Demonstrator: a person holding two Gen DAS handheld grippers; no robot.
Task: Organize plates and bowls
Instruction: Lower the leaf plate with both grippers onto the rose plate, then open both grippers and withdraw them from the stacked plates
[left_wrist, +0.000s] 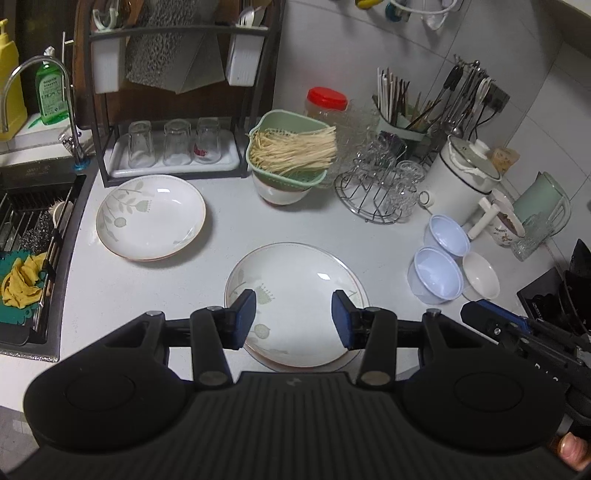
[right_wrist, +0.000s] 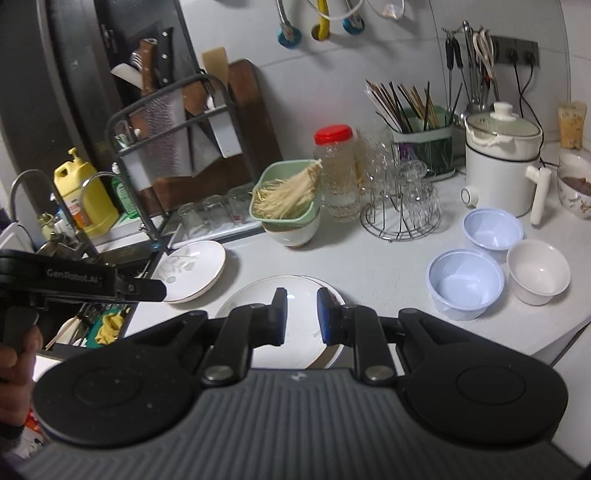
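Observation:
Two white plates with a leaf pattern lie on the grey counter: a near plate (left_wrist: 295, 273) (right_wrist: 299, 343) and a far-left plate (left_wrist: 151, 218) (right_wrist: 192, 264). My left gripper (left_wrist: 293, 319) (right_wrist: 155, 290) hovers open above the near plate with nothing between its blue pads. My right gripper (right_wrist: 303, 317) (left_wrist: 471, 312) also hangs over that plate, jaws almost together and empty. Two pale blue bowls (left_wrist: 437, 277) (left_wrist: 447, 230) (right_wrist: 465, 282) (right_wrist: 493, 229) and a small white bowl (left_wrist: 480, 277) (right_wrist: 537, 271) stand to the right. Another white bowl (left_wrist: 282, 194) (right_wrist: 291, 234) sits under a green colander.
The green colander (left_wrist: 288, 151) holds pale noodles. A black rack (left_wrist: 173, 140) with upturned glasses stands behind the far plate. A wire glass stand (left_wrist: 380, 192), a white pot (left_wrist: 461, 173) and a utensil holder (left_wrist: 402, 114) crowd the back right. The sink (left_wrist: 29, 236) is on the left.

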